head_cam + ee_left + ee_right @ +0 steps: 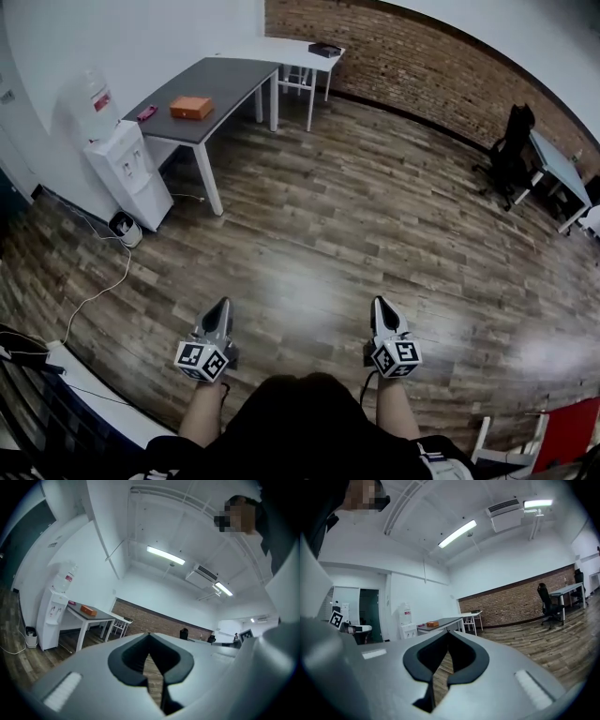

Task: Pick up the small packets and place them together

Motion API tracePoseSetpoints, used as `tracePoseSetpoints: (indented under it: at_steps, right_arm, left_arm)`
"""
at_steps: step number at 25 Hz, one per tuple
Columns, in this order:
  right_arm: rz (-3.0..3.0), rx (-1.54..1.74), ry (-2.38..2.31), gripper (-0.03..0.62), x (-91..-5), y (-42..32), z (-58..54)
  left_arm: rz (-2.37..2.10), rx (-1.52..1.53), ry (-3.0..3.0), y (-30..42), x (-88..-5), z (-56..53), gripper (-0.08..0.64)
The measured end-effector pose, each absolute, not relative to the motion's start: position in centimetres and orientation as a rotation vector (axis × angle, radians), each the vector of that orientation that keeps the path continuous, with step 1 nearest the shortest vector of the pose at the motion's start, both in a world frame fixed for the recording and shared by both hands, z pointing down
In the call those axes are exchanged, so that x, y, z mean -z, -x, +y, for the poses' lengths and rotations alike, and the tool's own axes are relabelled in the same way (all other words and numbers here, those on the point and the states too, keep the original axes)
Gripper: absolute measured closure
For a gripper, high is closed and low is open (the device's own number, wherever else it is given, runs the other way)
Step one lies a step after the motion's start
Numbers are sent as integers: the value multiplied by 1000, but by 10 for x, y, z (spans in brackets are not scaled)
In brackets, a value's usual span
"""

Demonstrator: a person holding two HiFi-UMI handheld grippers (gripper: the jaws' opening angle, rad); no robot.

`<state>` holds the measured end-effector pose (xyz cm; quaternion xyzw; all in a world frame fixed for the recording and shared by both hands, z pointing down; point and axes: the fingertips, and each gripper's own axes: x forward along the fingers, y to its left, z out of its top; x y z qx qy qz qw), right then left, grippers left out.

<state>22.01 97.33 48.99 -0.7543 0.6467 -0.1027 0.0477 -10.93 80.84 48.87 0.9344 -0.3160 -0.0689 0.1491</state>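
Fingers on the left gripper (pixel 222 309) are pressed tight together with nothing between them, and those on the right gripper (pixel 381 307) are just the same, closed and empty. The person holds both out in front, side by side and pointing level, over bare wooden floor (pixel 356 216).

Off to the left a white cable (pixel 101 292) trails across the boards toward a water dispenser (pixel 127 161) that stands against the white wall. Just beside the dispenser is a grey table (pixel 230 80), well apart from both grippers. An orange box (pixel 191 108) lies on it, and near that box, toward the dispenser end, sits a small pink item (pixel 146 113). It may be one of the packets, but it is too small to tell.

Beyond the grey table a white table (pixel 281 47) stands at the foot of the brick wall (pixel 422 66). Far to the right a black office chair (pixel 511 150) sits near that same wall.
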Motion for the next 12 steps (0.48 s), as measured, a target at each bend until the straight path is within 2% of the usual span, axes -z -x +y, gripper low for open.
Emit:
tracePoseSetpoints:
  at_steps: [12]
  right_arm:
    - [2134,420,2187,589,-515,-220,885]
  left_arm:
    - [-1034,200,-2579,117,-509,765,561]
